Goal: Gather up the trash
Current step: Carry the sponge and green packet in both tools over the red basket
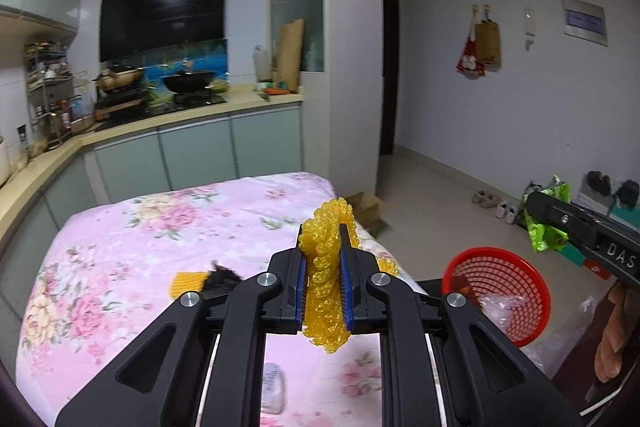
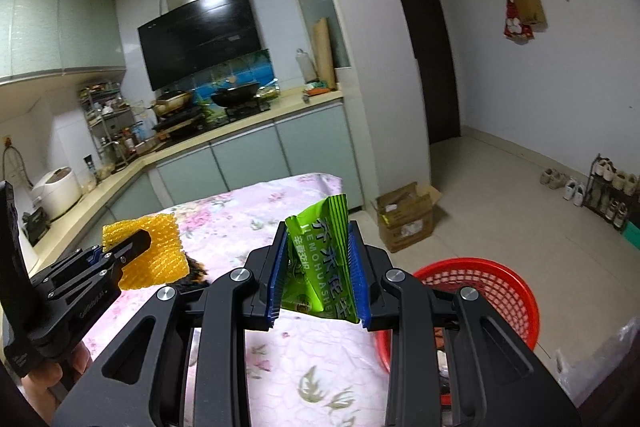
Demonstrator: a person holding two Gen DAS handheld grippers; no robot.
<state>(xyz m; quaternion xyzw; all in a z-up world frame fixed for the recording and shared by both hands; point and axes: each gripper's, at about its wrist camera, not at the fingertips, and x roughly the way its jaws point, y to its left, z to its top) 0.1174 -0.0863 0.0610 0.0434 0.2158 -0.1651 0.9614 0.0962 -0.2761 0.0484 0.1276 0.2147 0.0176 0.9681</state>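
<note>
My left gripper (image 1: 325,251) is shut on a yellow foam fruit net (image 1: 326,287), held above the floral-covered table (image 1: 132,247). The same net (image 2: 158,243) and left gripper (image 2: 140,237) show at the left of the right wrist view. My right gripper (image 2: 320,259) is shut on a green snack wrapper (image 2: 324,267), which also appears in the left wrist view as the wrapper (image 1: 544,231) at the right. A red mesh basket (image 1: 516,291) stands on the floor right of the table; its rim (image 2: 504,279) holds some trash. On the table lie a small yellow piece (image 1: 186,283) and a dark scrap (image 1: 220,279).
A kitchen counter with stove and pans (image 1: 188,95) runs behind the table. A cardboard box (image 2: 404,219) sits on the floor beyond the table corner. Shoes and a rack (image 2: 608,187) line the right wall. A clear plastic item (image 1: 274,387) lies near the table's front edge.
</note>
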